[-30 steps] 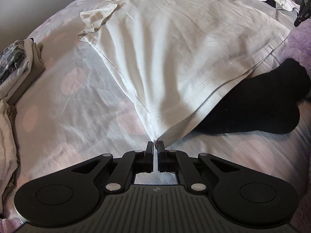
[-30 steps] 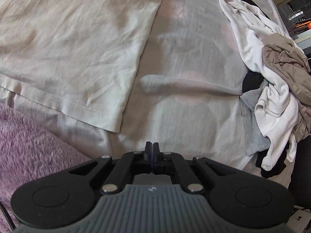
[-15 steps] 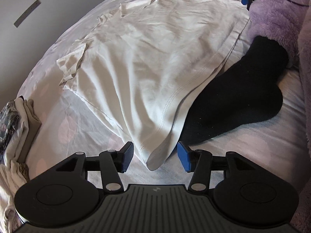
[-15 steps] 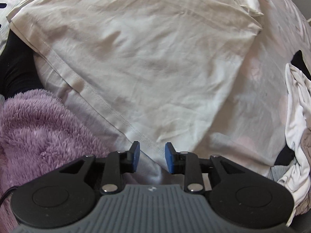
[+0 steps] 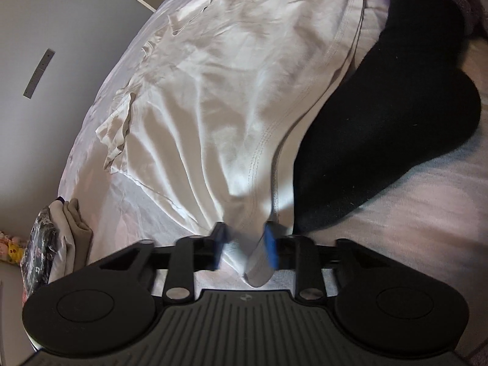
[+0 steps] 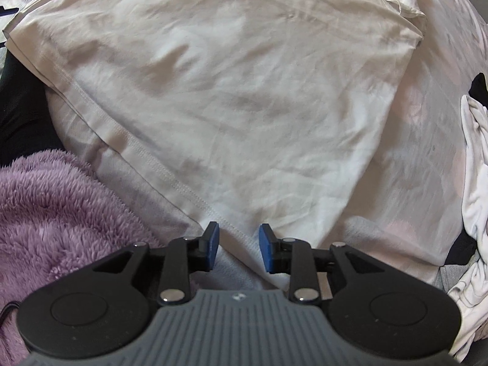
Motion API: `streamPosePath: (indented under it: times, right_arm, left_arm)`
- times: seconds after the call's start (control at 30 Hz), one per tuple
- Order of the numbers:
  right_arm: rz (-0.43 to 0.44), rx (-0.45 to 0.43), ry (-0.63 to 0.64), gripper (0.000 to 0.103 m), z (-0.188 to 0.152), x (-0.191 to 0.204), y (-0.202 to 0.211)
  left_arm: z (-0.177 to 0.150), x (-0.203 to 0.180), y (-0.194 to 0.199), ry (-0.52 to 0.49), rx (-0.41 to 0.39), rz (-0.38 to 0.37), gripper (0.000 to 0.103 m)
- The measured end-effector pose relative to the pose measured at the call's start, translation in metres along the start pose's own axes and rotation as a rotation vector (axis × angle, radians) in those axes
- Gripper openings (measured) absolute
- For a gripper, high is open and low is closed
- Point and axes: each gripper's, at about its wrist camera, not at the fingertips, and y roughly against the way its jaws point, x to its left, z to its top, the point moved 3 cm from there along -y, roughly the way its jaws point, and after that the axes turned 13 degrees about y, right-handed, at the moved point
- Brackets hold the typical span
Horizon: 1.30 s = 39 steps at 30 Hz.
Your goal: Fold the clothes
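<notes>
While both spread: two grippers' fingers (image 5: 273, 245) around one white shirt's (image 6: 244, 91) corners.

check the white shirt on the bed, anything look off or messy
Yes: the white t-shirt's sleeve is crumpled and folded over at its edge, and the hem rides up over a black-socked foot instead of lying flat on the bed.

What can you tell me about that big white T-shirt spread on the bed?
The white T-shirt looks like thin, soft cotton, creased all over. It lies spread on the pale bed sheet, with a short sleeve crumpled at its side and a double-stitched hem. One hem corner sits between the open left gripper; the other lies between the open right gripper. Its hem edge overlaps a black sock.
</notes>
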Motion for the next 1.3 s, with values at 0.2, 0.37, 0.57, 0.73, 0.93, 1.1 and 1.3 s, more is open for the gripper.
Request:
streamPosePath:
  times: [0.2,0.37,0.57,0.73,0.93,1.1,1.3]
  right_arm:
    - [-0.013,-0.002,0.012,0.033,0.005,0.003,0.003]
    - [-0.039,-0.026,0.037,0.033,0.012,0.010,0.010]
    - [-0.070,-0.055,0.066,0.033,0.022,0.017,0.018]
    - [-0.020,-0.204,0.136,0.033,0.050,0.048,0.044]
    - [0.054,-0.280,0.274,0.033,0.089,0.106,0.042]
    - [0.075,-0.279,0.296,0.035,0.114,0.125,0.015]
    - [0.076,-0.280,0.287,0.032,0.118,0.131,0.002]
  left_arm:
    - [0.008,0.020,0.027,0.157,-0.111,-0.118,0.002]
    - [-0.002,0.015,0.017,0.105,-0.047,-0.134,0.002]
    - [-0.005,0.009,0.019,0.125,-0.039,-0.187,0.017]
    - [0.006,0.015,0.030,0.151,-0.083,-0.176,0.021]
    - [0.033,0.003,0.033,0.122,-0.150,-0.200,0.028]
    - [0.055,-0.015,0.019,0.114,-0.138,-0.233,0.028]
    - [0.068,-0.012,0.004,0.244,-0.082,-0.298,0.018]
